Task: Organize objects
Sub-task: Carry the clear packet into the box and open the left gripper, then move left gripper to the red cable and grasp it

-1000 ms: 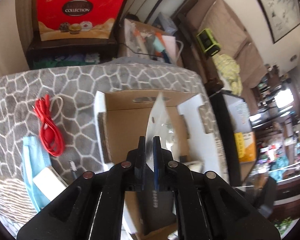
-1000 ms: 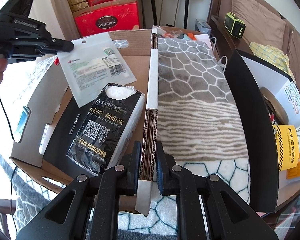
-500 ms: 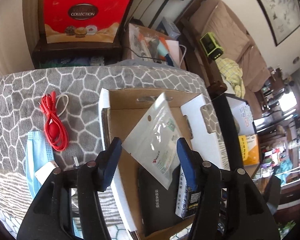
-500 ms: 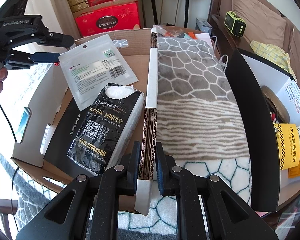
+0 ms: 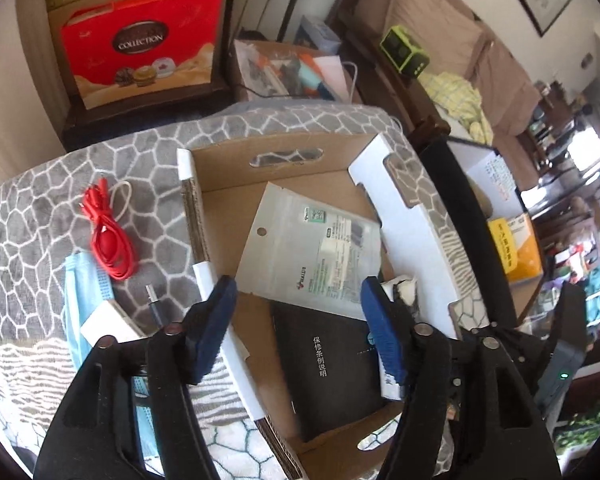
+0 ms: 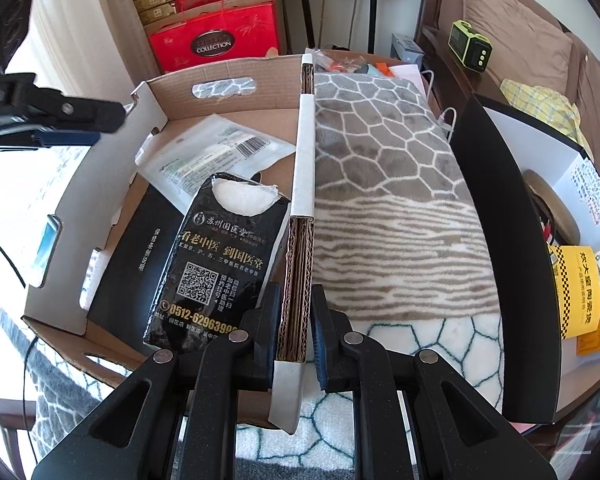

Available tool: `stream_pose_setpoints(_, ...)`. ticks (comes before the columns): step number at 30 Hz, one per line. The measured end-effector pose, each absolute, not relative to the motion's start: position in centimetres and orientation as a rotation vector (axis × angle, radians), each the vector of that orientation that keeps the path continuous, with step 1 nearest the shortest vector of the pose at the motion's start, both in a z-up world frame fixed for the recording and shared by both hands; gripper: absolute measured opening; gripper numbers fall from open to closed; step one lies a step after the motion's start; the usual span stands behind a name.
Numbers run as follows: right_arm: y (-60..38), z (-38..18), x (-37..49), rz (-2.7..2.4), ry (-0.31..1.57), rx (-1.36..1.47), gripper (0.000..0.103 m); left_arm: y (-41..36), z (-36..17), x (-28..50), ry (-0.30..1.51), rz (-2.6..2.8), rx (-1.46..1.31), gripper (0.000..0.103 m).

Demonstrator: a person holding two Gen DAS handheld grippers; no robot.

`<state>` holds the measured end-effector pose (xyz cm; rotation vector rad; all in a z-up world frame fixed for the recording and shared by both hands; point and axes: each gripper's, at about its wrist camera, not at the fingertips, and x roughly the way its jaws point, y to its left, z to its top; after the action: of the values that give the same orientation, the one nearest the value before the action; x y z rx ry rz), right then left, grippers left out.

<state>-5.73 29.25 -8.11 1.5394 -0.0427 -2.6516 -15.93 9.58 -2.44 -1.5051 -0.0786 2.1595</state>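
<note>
A cardboard box (image 5: pixel 284 160) (image 6: pixel 228 70) lies open on a grey patterned blanket. Inside it a clear plastic pouch (image 5: pixel 312 256) (image 6: pixel 216 152) lies on a black booklet (image 5: pixel 332 364) (image 6: pixel 136 256), beside a black tissue pack (image 6: pixel 216 260). My left gripper (image 5: pixel 300 312) is open and empty above the box; it also shows at the left of the right wrist view (image 6: pixel 100 128). My right gripper (image 6: pixel 296 320) is shut on the box's right wall flap (image 6: pixel 300 240).
On the blanket left of the box lie a red cable (image 5: pixel 108 236), a blue face mask (image 5: pixel 80 304), a white block (image 5: pixel 108 324) and a USB plug (image 5: pixel 154 304). A red gift bag (image 5: pixel 140 52), a green radio (image 5: pixel 404 50) and a black-edged box (image 6: pixel 492 240) stand around.
My left gripper opened and let go of the plastic pouch, which dropped flat into the box. The left gripper drew back and up. The right gripper kept its hold on the box wall.
</note>
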Motion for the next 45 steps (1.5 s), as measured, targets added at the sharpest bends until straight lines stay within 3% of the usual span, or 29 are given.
stream_pose_setpoints(3, 29.3, -8.1, -5.7, -2.652, -0.040, 1.539, 0.013, 7.7, -1.2, -15.8, -0.180, 2.186, -1.452, 0.075)
stream_pose_setpoints(7, 29.3, -8.1, -5.7, -2.652, -0.041, 1.541, 0.013, 4.8, -0.1, -15.5, -0.238, 2.262, -1.415, 0.077)
stream_pose_setpoints(10, 29.4, -8.1, -5.7, -2.652, -0.035, 1.543, 0.013, 2.3, 0.0, -15.4, -0.251, 2.357, -1.425, 0.088)
stream_pose_setpoints(21, 29.5, -8.2, -5.7, -2.653, -0.034, 1.544, 0.013, -6.0, -1.5, -14.9, -0.343, 2.500, -1.501, 0.089)
stream_pose_setpoints(30, 29.5, -8.1, -5.4, -2.659, -0.028, 1.542, 0.013, -8.0, -4.1, -13.8, -0.221, 2.556, -1.589, 0.089)
stream_pose_setpoints(45, 29.4, -8.0, -5.3, -2.659, -0.028, 1.547, 0.013, -8.6, -6.2, -16.2, -0.518, 2.476, -1.617, 0.089)
